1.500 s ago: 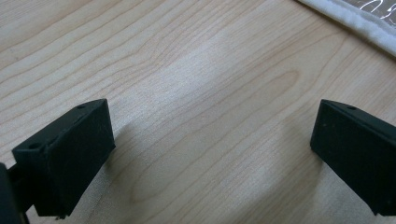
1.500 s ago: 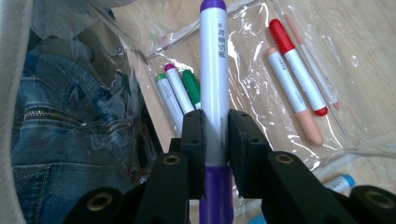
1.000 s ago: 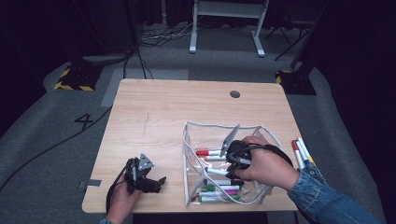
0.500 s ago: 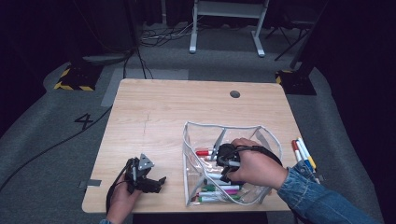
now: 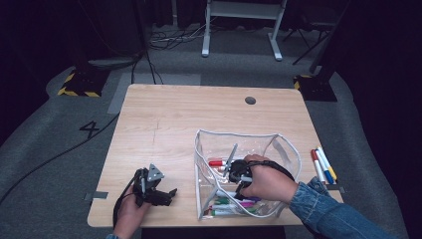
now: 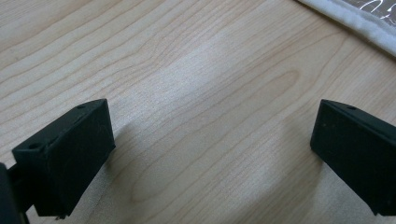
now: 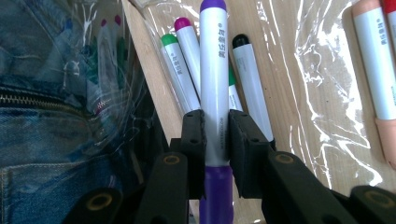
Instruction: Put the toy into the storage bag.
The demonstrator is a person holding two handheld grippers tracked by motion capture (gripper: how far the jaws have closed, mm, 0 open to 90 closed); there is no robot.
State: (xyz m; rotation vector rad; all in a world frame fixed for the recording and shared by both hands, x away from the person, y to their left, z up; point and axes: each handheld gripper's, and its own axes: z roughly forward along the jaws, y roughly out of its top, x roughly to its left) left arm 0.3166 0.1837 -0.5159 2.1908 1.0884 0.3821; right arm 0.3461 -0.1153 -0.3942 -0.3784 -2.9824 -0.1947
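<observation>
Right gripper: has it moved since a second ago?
Yes. The right gripper has sunk deeper into the clear pouch, toward the near table edge, holding a purple marker.

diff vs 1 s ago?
The right gripper, shut on the purple marker, has sunk deeper into the clear pouch, toward the markers lying on its bottom. The left gripper stayed open on the table; the markers beside the pouch did not move.

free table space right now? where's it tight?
Bare wood: the whole far half of the table behind the clear pouch, and the strip between the left gripper and the pouch. Tight: inside the pouch, where the right gripper grips a purple marker among others, and the right edge with its loose markers.
</observation>
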